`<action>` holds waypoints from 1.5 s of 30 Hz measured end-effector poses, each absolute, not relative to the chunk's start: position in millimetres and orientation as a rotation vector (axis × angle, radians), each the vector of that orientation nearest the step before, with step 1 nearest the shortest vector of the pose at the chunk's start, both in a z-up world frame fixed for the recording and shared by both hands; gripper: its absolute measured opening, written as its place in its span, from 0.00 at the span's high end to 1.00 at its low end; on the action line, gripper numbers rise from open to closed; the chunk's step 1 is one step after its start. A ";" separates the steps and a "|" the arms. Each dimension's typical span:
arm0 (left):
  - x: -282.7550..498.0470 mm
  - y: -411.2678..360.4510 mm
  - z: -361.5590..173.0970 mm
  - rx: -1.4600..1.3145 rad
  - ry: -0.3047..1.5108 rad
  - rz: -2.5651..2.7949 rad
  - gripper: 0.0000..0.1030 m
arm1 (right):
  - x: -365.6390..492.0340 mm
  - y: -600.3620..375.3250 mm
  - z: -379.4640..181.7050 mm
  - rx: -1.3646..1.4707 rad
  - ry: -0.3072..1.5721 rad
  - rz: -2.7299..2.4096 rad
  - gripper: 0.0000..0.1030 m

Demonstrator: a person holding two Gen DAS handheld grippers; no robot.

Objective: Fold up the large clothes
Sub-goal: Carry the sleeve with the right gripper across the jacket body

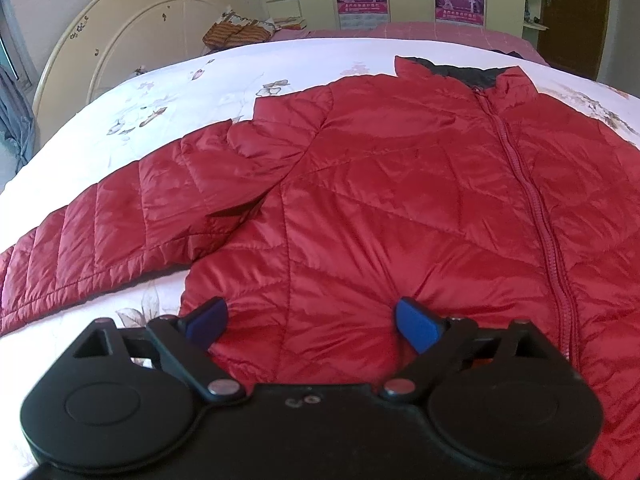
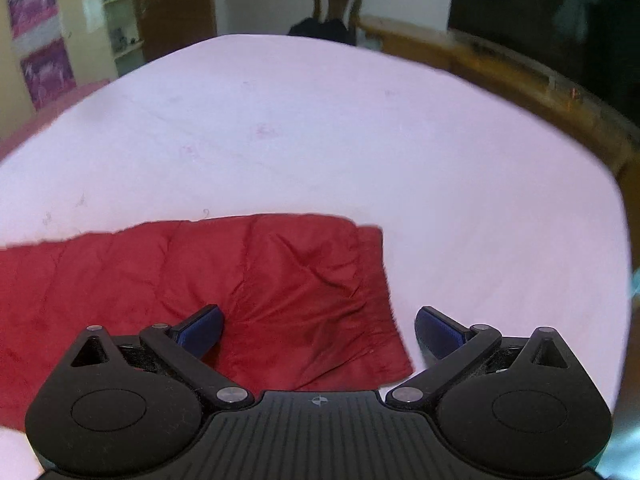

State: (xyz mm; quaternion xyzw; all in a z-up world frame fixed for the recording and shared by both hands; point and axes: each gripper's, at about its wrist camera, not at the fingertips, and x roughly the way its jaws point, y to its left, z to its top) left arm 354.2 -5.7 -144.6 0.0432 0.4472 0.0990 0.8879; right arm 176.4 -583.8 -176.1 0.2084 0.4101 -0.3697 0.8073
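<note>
The red jacket (image 1: 400, 184) lies flat, zipped, across the bed (image 1: 192, 92). Left gripper (image 1: 310, 320), jaws spread, straddles the hem at lower centre; right gripper (image 2: 318, 330), jaws spread, is over the cuff (image 2: 320, 300). Pinch both layers squarely before lifting inward.

Black hand-held gripper (image 1: 312, 322), blue pads (image 1: 416, 324), silver screws
</note>
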 end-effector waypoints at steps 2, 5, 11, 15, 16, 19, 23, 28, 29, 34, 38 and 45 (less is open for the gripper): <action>354.5 -6.1 -144.6 0.092 0.930 0.207 0.11 | 174.3 -579.3 -169.8 0.444 0.861 -0.775 0.40; 355.2 -6.1 -144.2 0.091 0.932 0.208 0.12 | 175.1 -573.7 -161.6 0.464 0.842 -0.714 0.81; 355.5 -5.1 -137.7 0.084 0.938 0.177 0.23 | 200.6 -546.5 -124.6 0.430 0.734 -0.613 0.87; 352.1 1.8 -129.1 0.067 0.925 0.159 0.26 | 238.5 -500.7 -99.8 0.382 0.682 -0.469 0.87; 351.4 4.1 -127.3 0.065 0.921 0.154 0.26 | 248.0 -485.9 -93.5 0.369 0.672 -0.427 0.87; 349.8 14.3 -122.9 0.058 0.912 0.134 0.26 | 279.7 -435.4 -80.7 0.338 0.652 -0.287 0.87; 348.3 35.4 -116.1 0.017 0.904 0.105 0.26 | 320.2 -350.5 -72.7 0.312 0.661 -0.099 0.87; 346.6 62.2 -107.6 -0.013 0.887 0.095 0.26 | 351.9 -238.0 -86.3 0.269 0.716 0.120 0.87; 346.5 66.5 -106.6 -0.017 0.886 0.092 0.26 | 356.1 -221.3 -93.2 0.268 0.732 0.153 0.87; 348.7 85.4 -102.2 -0.038 0.874 0.080 0.27 | 372.2 -153.3 -125.0 0.267 0.845 0.284 0.87; 352.4 92.0 -100.6 -0.059 0.871 0.062 0.26 | 374.1 -125.0 -149.8 0.275 0.918 0.348 0.87; 358.2 83.6 -100.6 -0.089 0.879 0.002 0.20 | 382.3 -123.1 -147.8 0.324 0.905 0.381 0.18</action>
